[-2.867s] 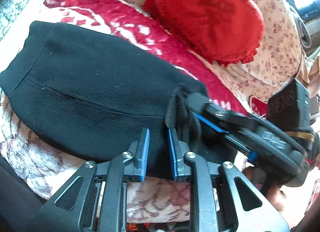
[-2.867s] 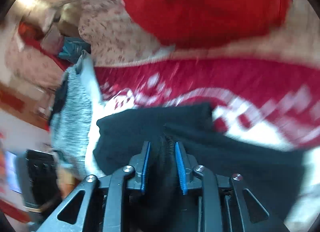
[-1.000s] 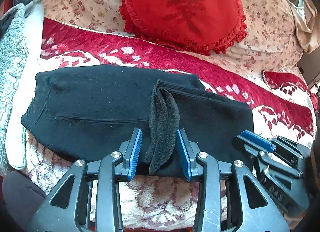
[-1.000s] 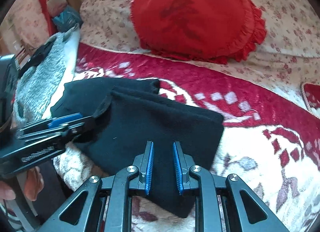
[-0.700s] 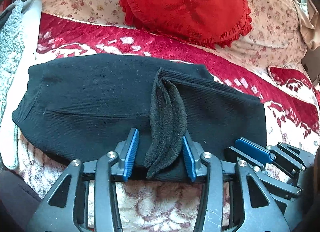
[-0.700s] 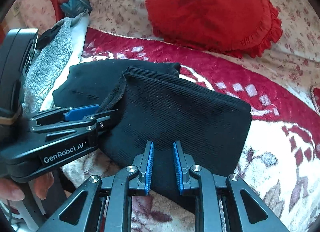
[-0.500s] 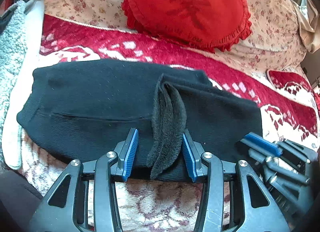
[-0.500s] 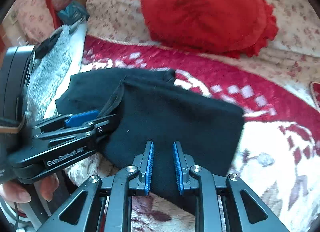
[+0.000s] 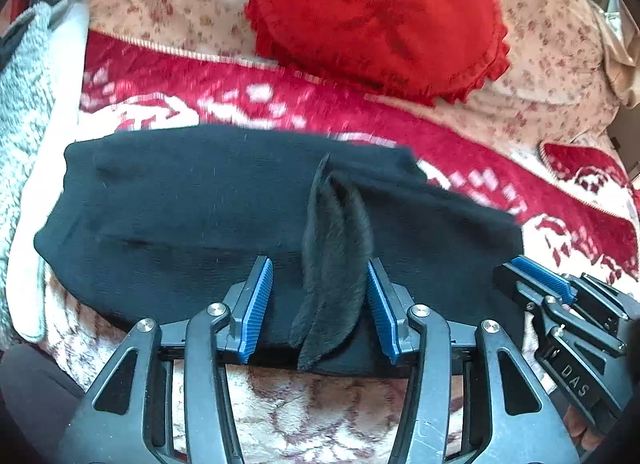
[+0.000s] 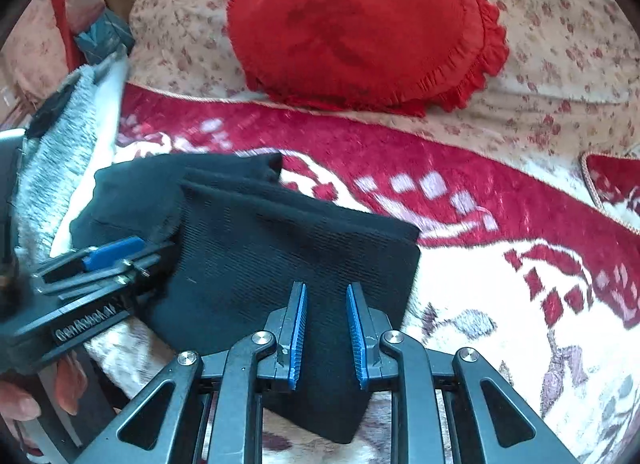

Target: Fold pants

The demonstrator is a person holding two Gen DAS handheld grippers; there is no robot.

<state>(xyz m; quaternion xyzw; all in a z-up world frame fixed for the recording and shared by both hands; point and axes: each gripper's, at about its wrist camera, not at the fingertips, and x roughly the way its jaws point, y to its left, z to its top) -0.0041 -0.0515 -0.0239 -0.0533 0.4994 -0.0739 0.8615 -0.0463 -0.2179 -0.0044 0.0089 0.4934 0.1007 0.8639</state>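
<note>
Black knit pants (image 9: 180,204) lie folded across the red and white blanket; they also show in the right wrist view (image 10: 280,248). A fleecy folded edge (image 9: 334,264) stands up between the blue pads of my left gripper (image 9: 319,304), whose jaws are wide apart and not pressing it. My right gripper (image 10: 326,328) is open over the pants' right near part with cloth below its pads. The right gripper shows at the right in the left wrist view (image 9: 560,304). The left gripper shows at the left in the right wrist view (image 10: 92,268).
A red heart-shaped cushion (image 9: 376,16) leans on the floral sofa back (image 9: 168,4) behind the pants. A grey fleece cloth (image 9: 24,76) lies at the left. The patterned blanket (image 10: 520,304) spreads to the right. A small red cushion (image 9: 588,168) lies far right.
Both grippers let go of the pants after folding them over. In the last second the views shifted slightly; the pants lie still and both grippers stay open.
</note>
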